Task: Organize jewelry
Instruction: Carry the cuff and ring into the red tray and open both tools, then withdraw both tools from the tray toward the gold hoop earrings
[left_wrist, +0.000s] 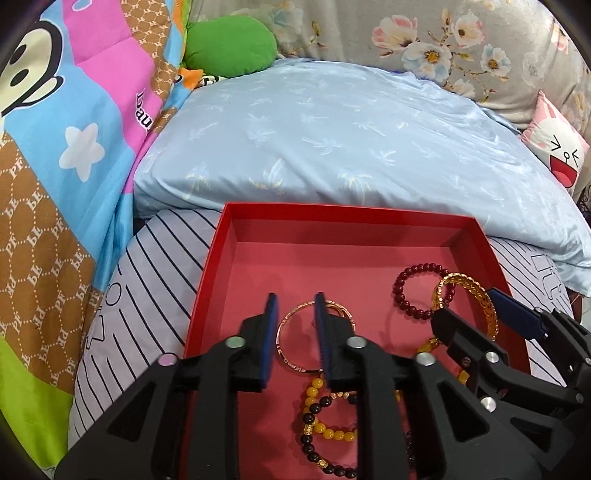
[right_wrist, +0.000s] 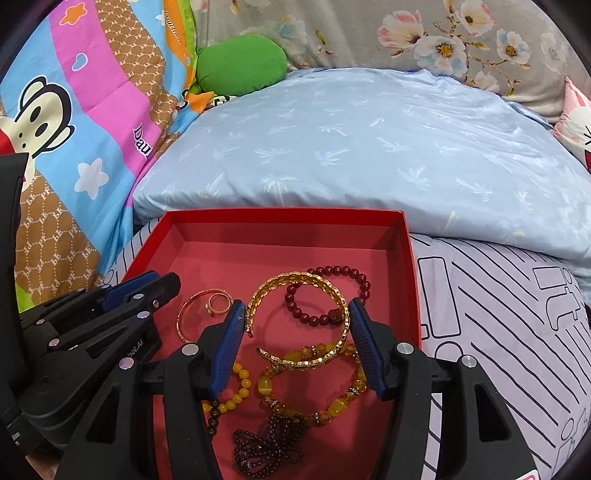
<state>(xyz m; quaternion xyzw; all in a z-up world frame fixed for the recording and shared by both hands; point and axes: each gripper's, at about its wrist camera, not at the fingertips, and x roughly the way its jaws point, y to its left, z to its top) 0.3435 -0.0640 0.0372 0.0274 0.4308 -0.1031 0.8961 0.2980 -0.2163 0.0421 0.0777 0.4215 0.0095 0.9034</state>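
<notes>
A red open box (left_wrist: 221, 236) (right_wrist: 410, 258) lies on the bed and holds the jewelry. Inside are a thin rose-gold bangle (left_wrist: 284, 325) (right_wrist: 184, 314), a dark red bead bracelet (left_wrist: 410, 295) (right_wrist: 332, 291), a wide gold cuff (left_wrist: 469, 291) (right_wrist: 295, 284), yellow bead bracelets (left_wrist: 325, 432) (right_wrist: 240, 384), an amber bead bracelet (right_wrist: 332, 402) and a dark bead strand (right_wrist: 269, 443). My left gripper (left_wrist: 295, 299) is open and empty over the rose-gold bangle. My right gripper (right_wrist: 297, 306) is open and empty, its fingers on either side of the gold cuff; it also shows in the left wrist view (left_wrist: 472, 310).
A light blue pillow (left_wrist: 332, 147) (right_wrist: 351, 147) lies just behind the box. A colourful cartoon quilt (left_wrist: 74, 147) is at the left, a green cushion (left_wrist: 229, 48) behind it, a floral pillow (left_wrist: 443, 37) at the back. The box rests on a striped lilac sheet (right_wrist: 498, 314).
</notes>
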